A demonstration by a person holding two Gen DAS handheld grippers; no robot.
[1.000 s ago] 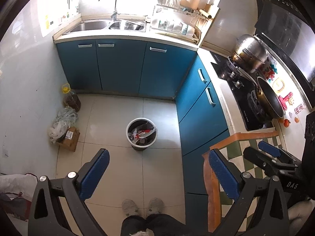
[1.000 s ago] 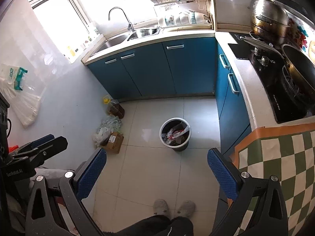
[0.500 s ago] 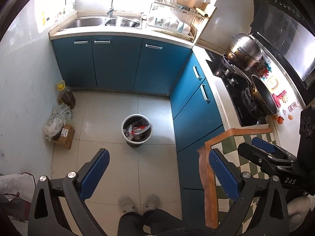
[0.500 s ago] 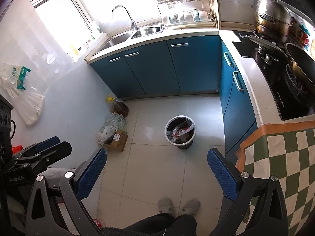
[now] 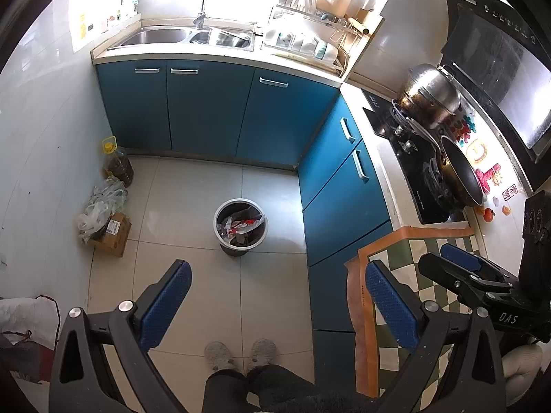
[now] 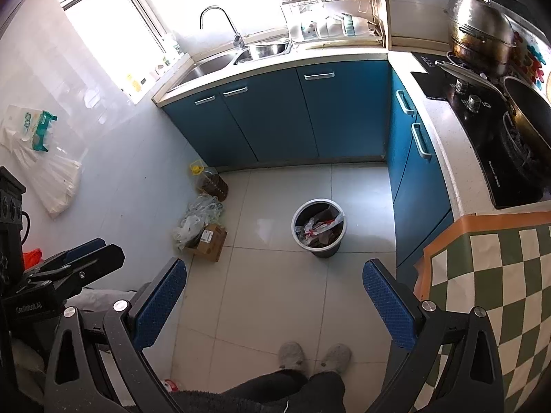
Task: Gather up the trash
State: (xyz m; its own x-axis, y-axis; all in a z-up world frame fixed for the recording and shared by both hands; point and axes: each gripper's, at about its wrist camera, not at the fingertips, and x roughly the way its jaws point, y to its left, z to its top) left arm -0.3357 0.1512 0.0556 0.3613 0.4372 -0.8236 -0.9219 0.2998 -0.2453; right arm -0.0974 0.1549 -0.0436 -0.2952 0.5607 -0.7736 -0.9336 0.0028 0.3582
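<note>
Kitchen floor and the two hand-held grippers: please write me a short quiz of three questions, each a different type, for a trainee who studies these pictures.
1. True or false: the left hand-held gripper is open and holds nothing.
2. Multiple choice: what lies beside the cardboard box at the wall? A) a broom B) crumpled plastic bags C) a chair
3. Short answer: is the trash bin on the floor empty, or does it have something in it?

Key:
1. True; its jaws stand wide apart, and so do those of the right hand-held gripper.
2. B
3. It has something in it; wrappers and scraps show inside.
</note>
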